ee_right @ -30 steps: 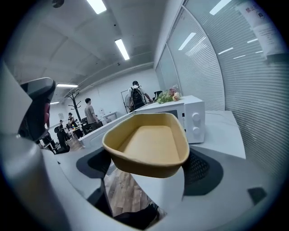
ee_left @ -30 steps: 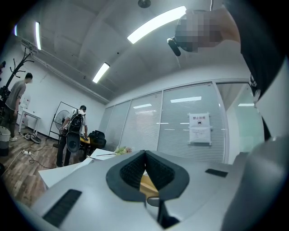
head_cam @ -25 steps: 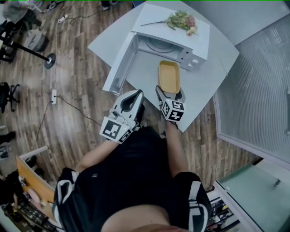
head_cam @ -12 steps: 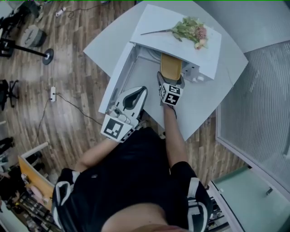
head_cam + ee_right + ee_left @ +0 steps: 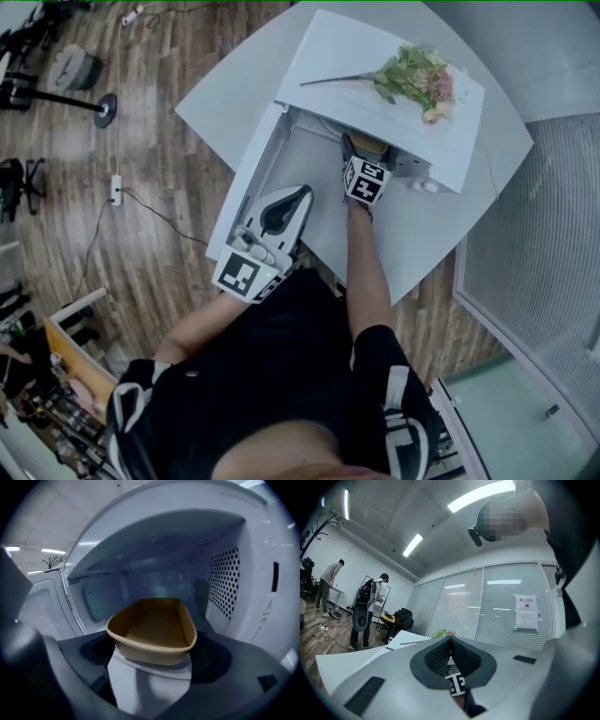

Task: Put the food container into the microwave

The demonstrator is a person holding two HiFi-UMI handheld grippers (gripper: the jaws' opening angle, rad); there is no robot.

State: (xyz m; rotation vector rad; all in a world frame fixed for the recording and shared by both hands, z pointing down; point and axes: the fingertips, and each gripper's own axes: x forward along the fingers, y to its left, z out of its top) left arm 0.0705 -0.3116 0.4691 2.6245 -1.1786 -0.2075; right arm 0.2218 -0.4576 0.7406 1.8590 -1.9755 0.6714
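The tan food container (image 5: 152, 630) is level inside the white microwave's (image 5: 225, 583) cavity, with my right gripper (image 5: 152, 660) shut on its near end. From the head view only a sliver of the container (image 5: 367, 143) shows at the microwave (image 5: 375, 75) mouth, just beyond my right gripper (image 5: 361, 155), which reaches into the opening. The microwave door (image 5: 253, 173) is swung open to the left. My left gripper (image 5: 292, 197) hangs near my body beside the door, jaws pressed together with nothing in them. In its own view the left gripper (image 5: 451, 641) points up and away.
A bunch of flowers (image 5: 417, 75) lies on top of the microwave. The microwave stands on a white table (image 5: 225, 89) with wood floor around it. Glass partitions stand to the right. Two people (image 5: 370, 606) stand far off by equipment.
My right gripper has carried the container forward from the table in front of the microwave into the cavity. The left gripper has stayed about where it was.
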